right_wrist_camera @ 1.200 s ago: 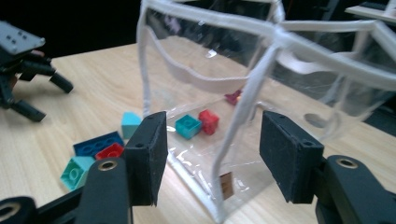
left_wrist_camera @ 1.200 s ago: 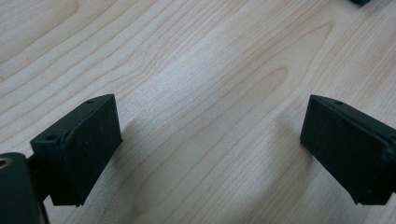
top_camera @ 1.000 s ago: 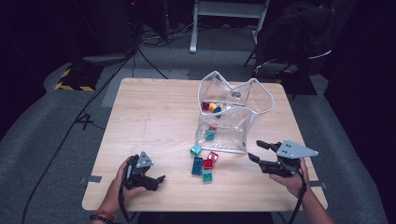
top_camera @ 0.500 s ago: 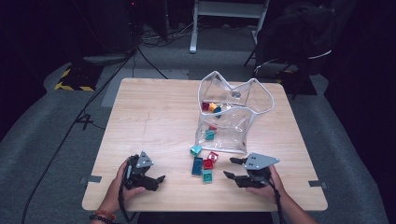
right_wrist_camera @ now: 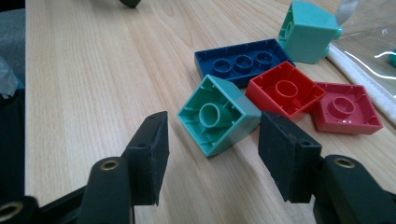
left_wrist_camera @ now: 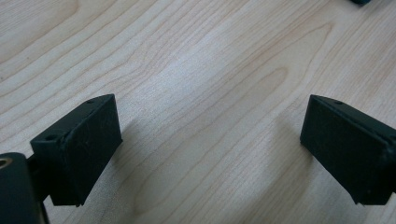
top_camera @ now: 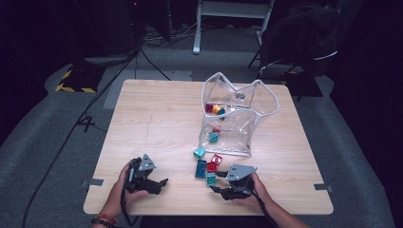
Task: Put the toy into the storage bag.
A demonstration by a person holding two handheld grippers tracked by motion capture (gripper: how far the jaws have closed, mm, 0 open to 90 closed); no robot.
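Wooden table (top_camera: 157,118) bears bricks (top_camera: 205,168) and clear bag (top_camera: 235,126).

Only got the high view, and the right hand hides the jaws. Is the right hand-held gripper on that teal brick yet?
Observer: Not yet. The right gripper view shows the right hand-held gripper open, with the teal brick just ahead of its gap. The pads aren't pressing on it.
Operator: Which way up is the brick?
Observer: Underside up. Its hollow and centre tube face the camera.
Operator: Left one holding anything?
Observer: No. The left hand-held gripper is open over the bare wooden table.
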